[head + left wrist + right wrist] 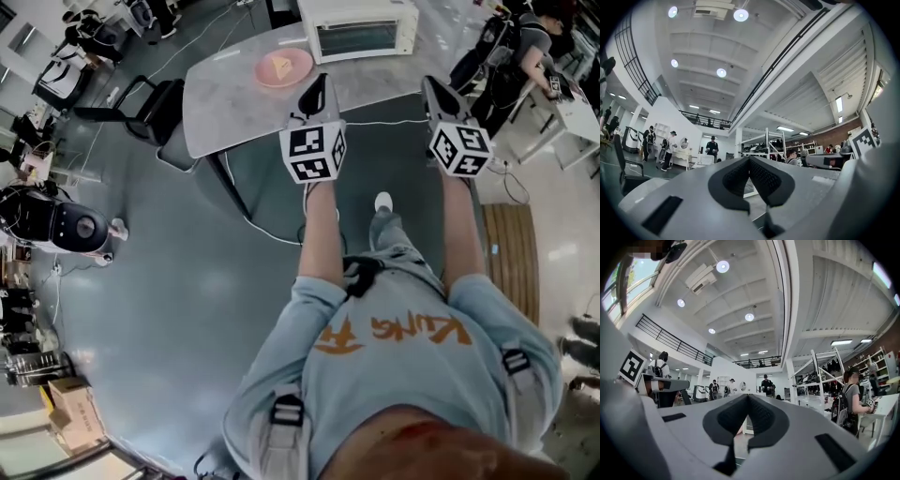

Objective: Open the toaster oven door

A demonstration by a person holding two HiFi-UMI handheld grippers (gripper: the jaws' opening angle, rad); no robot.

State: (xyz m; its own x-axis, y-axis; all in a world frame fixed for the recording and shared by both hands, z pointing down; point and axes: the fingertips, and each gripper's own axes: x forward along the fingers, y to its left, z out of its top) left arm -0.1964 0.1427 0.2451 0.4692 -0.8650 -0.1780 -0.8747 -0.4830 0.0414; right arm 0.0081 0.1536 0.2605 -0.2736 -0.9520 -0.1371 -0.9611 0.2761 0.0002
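Toaster oven (358, 30) shut, pink plate (284, 67) beside — left gripper (750, 161) and right gripper (747, 399) fingers closed, empty.

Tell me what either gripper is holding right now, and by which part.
Nothing. The left gripper and the right gripper are both shut and empty, clear of the toaster oven.

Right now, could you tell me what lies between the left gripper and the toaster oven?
In the head view, only bare tabletop separates the left gripper from the oven; the plate sits just left of that line.
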